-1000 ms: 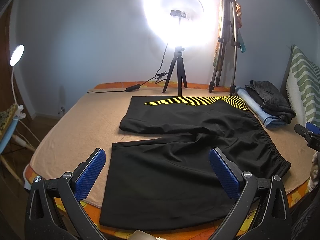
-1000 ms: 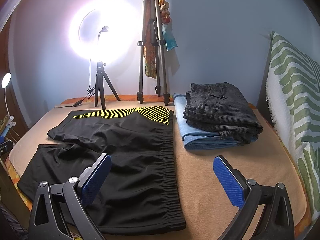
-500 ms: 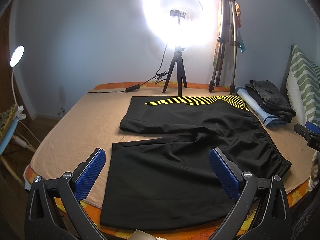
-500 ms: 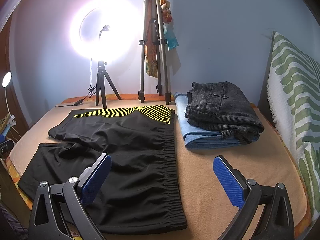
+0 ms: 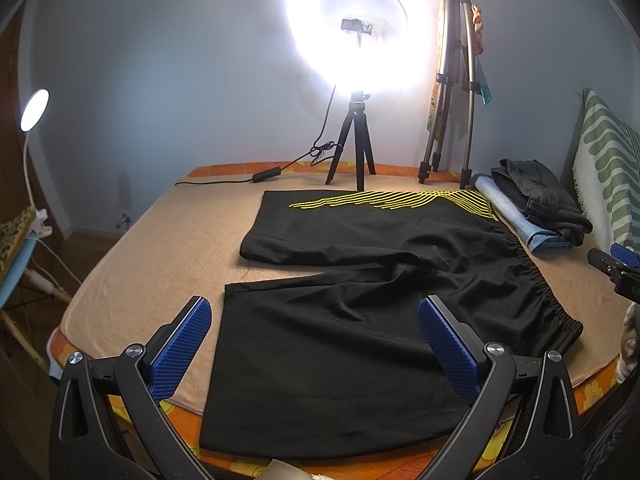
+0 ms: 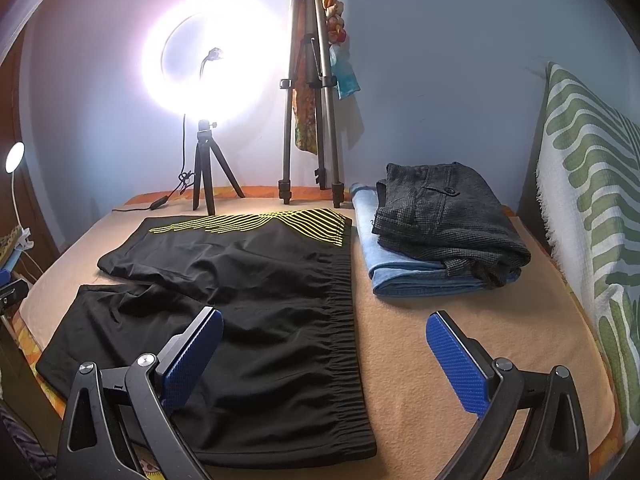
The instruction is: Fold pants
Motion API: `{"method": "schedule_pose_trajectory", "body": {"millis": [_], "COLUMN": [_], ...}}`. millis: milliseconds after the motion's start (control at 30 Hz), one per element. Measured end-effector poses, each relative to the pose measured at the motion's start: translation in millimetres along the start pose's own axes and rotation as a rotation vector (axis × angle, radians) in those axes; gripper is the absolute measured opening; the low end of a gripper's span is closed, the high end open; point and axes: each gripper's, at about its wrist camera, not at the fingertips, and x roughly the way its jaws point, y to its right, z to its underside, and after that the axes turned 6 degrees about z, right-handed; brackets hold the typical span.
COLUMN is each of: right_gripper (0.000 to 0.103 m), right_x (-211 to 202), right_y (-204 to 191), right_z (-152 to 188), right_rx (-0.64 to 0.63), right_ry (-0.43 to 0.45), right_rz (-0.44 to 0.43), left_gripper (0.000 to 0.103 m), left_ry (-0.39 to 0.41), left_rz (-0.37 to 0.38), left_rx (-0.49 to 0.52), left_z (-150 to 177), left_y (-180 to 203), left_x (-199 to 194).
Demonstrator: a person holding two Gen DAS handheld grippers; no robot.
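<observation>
Black shorts (image 5: 360, 312) with yellow stripes on the far leg lie spread flat on the tan blanket, legs to the left and elastic waistband to the right; they also show in the right wrist view (image 6: 248, 300). My left gripper (image 5: 314, 346) is open and empty, above the near leg at the bed's front edge. My right gripper (image 6: 324, 356) is open and empty, above the near end of the waistband. The right gripper's tip also shows in the left wrist view (image 5: 614, 268).
A stack of folded dark pants (image 6: 448, 216) on blue jeans (image 6: 400, 276) lies right of the shorts. A ring light on a small tripod (image 5: 354, 148) and a tall tripod (image 6: 308, 120) stand at the back. A green-striped cushion (image 6: 592, 208) leans at the right.
The right gripper has drifted slightly to the right. The left gripper and the shorts have not moved.
</observation>
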Motion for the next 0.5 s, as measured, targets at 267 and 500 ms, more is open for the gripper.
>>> {"method": "schedule_pose_trajectory", "body": {"millis": [267, 500], "right_gripper": [0.103, 0.103], "right_x": [0.5, 0.2], "right_y": [-1.6, -1.6], "right_z": [0.1, 0.4], "right_rx": [-0.006, -0.006], "right_ry": [-0.003, -0.004], "right_rz": [-0.005, -0.006], "left_gripper": [0.102, 0.102], "left_ry": [-0.003, -0.01], "left_rz": [0.002, 0.006], "left_rx": [0.0, -0.005], "left_z": [1.3, 3.1], "left_y": [-1.2, -1.7], "left_x": [1.2, 2.0]}}
